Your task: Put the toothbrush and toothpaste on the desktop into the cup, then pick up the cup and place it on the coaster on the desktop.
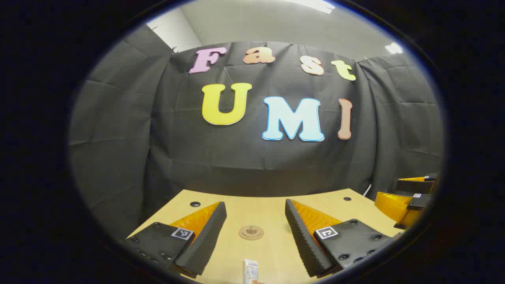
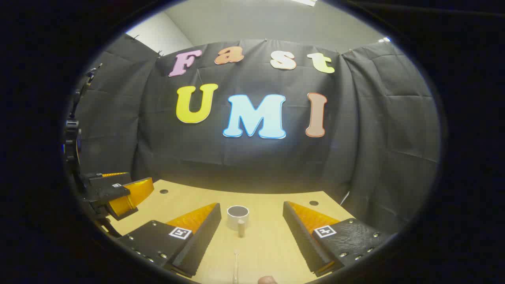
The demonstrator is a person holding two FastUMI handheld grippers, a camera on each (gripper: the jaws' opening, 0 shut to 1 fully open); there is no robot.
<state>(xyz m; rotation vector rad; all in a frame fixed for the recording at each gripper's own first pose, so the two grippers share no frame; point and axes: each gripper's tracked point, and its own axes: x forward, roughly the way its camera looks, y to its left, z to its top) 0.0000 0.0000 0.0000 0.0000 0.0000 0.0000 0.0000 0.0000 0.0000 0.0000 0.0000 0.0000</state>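
On the wooden desktop (image 1: pixel 272 252) ahead of your left gripper (image 1: pixel 255 230), its jaws standing wide apart, the round coaster (image 1: pixel 251 232) lies between the fingers with the toothpaste (image 1: pixel 251 271) nearer you. Your right gripper (image 2: pixel 250 230), jaws likewise apart, frames the cup (image 2: pixel 238 215), upright, its inside too dark to judge. The toothbrush (image 2: pixel 236 266) lies just short of it.
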